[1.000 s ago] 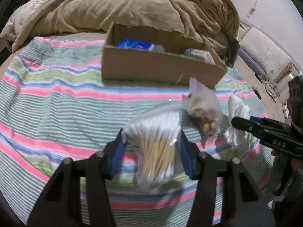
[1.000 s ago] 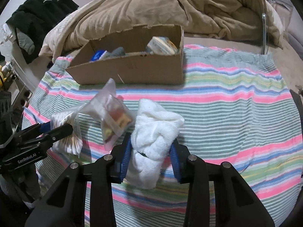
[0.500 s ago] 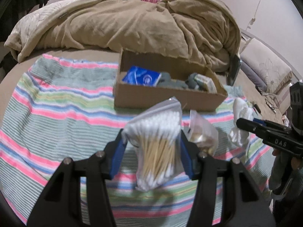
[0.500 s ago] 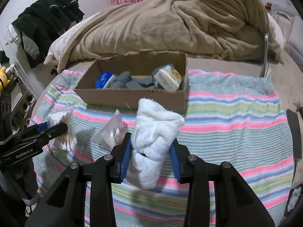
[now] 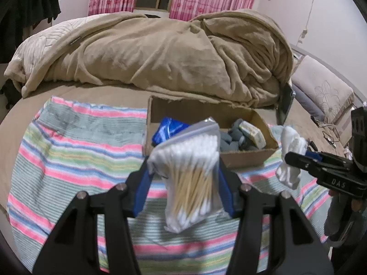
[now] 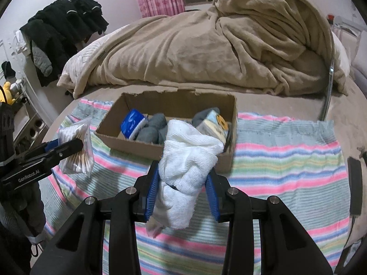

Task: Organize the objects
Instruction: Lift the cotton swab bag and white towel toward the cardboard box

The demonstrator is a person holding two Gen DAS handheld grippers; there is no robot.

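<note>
My left gripper (image 5: 183,181) is shut on a clear bag of cotton swabs (image 5: 190,174) and holds it in the air in front of the open cardboard box (image 5: 250,157). My right gripper (image 6: 182,188) is shut on a rolled white cloth (image 6: 185,167), also lifted, just in front of the box (image 6: 128,142). The box holds a blue packet (image 6: 132,122), grey socks (image 6: 151,129) and a small printed pack (image 6: 215,126). Each gripper shows in the other's view: the right with the cloth (image 5: 290,158), the left with the swabs (image 6: 76,146).
The box stands on a striped towel (image 6: 286,158) spread over a bed. A heaped tan blanket (image 5: 160,52) lies behind the box. Dark clothes (image 6: 62,29) hang at the far left. A dark phone-like object (image 6: 354,188) lies at the towel's right edge.
Both grippers have risen and moved toward the box with their loads. The small clear bag that lay on the towel between them is no longer in view.
</note>
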